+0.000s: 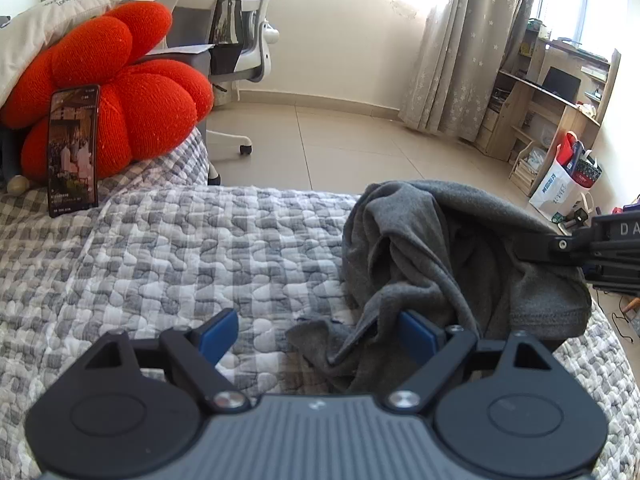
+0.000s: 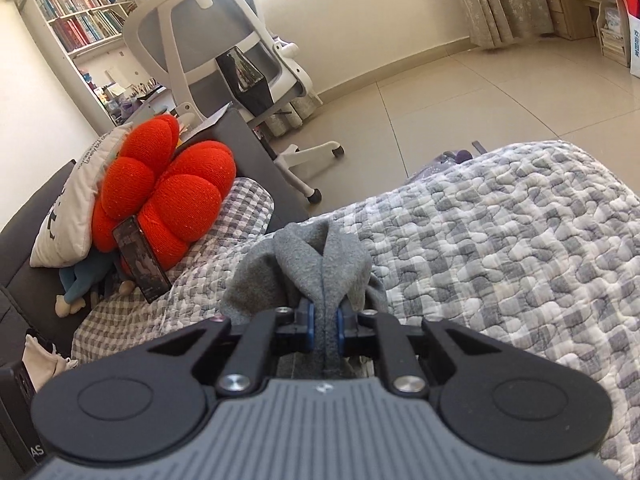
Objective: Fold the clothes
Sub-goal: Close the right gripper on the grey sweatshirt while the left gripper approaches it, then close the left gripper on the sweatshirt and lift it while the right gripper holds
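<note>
On the bed, a grey-and-white checked quilt (image 1: pixel 168 264) covers the whole surface and carries everything else. Beyond its far edge lies a pale tiled floor (image 1: pixel 344 136), with a white office chair (image 2: pixel 224 52) standing on it, a curtain (image 1: pixel 460 40) hanging by the window and a wooden desk unit (image 1: pixel 552 108) at the right of the left wrist view. A bookshelf (image 2: pixel 76 20) full of books lines the wall in the right wrist view.

Near the head of the bed a big red flower-shaped cushion (image 1: pixel 120 92) leans against a white pillow (image 1: pixel 48 20), and a phone (image 1: pixel 73 151) stands upright against the cushion with its screen lit.

The grey garment (image 1: pixel 440 256) sits bunched on the quilt at the right of the left wrist view, part of it lifted into a hump and part trailing down in folds toward the near edge.

The right gripper (image 2: pixel 324 330) has its blue pads (image 2: pixel 309 326) pressed onto a gathered ridge of the grey cloth, pinching it between them; the fabric rises in a fold just ahead of the fingers. In the left wrist view its black body reaches in from the right edge against the lifted part.

The left gripper (image 1: pixel 316 330) is spread wide, its blue pads (image 1: pixel 218 330) well apart, the right-hand one touching the trailing cloth and nothing held between them
</note>
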`<state>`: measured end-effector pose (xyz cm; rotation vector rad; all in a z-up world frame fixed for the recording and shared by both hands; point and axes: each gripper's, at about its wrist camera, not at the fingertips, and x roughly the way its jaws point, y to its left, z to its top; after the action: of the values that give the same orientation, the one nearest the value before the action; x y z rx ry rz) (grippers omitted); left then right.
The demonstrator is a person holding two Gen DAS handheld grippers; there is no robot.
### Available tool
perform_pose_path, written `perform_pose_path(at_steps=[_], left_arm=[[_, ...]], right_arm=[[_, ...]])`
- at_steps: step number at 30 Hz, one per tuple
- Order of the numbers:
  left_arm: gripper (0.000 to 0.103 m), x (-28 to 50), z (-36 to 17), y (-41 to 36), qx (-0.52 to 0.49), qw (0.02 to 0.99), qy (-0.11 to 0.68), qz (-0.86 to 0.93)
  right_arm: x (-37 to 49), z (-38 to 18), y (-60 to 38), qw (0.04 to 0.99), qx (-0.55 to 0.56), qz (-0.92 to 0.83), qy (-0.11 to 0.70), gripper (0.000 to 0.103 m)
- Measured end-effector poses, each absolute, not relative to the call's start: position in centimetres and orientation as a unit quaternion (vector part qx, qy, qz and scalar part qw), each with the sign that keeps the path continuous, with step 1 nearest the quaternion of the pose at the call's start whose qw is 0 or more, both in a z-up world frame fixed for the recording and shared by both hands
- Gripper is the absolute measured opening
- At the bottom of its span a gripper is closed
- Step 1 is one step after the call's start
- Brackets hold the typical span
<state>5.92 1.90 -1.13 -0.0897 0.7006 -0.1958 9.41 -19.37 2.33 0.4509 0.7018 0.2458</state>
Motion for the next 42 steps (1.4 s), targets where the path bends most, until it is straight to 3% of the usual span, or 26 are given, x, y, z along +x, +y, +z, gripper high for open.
perform_pose_path(at_steps=[13,16,18,19,21,23,42], left_arm=[[0.085,5.8,-0.2,-0.8,-0.084,0.938,0.306,-0.142],[0.067,6.0,-0.5,-2.0,-0.07,0.94,0.303,-0.141],[0.042,6.0,-0.5,-2.1,-0.071,0.94,0.304,-0.138],[0.04,6.0,-0.4,-2.2,-0.071,0.94,0.304,-0.137],[0.019,6.0,-0.4,-2.4,-0.071,0.94,0.305,-0.134],[0.015,6.0,-0.3,-2.5,-0.071,0.941,0.305,-0.131],[0.012,3.6,4.3,4.4,-0.092,0.967,0.235,-0.036]], right_arm=[[7.8,3.5,-19.9,0.909,0.218,0.13,0.331,0.014],[7.7,3.6,-20.0,0.909,0.217,0.131,0.331,0.014],[7.6,3.5,-20.1,0.909,0.216,0.129,0.332,0.014],[7.6,3.4,-20.2,0.909,0.217,0.128,0.333,0.014],[7.5,3.3,-20.5,0.909,0.218,0.125,0.333,0.014],[7.5,3.2,-20.8,0.909,0.219,0.122,0.333,0.014],[6.6,4.4,-21.3,0.92,0.208,0.114,0.31,0.014]])
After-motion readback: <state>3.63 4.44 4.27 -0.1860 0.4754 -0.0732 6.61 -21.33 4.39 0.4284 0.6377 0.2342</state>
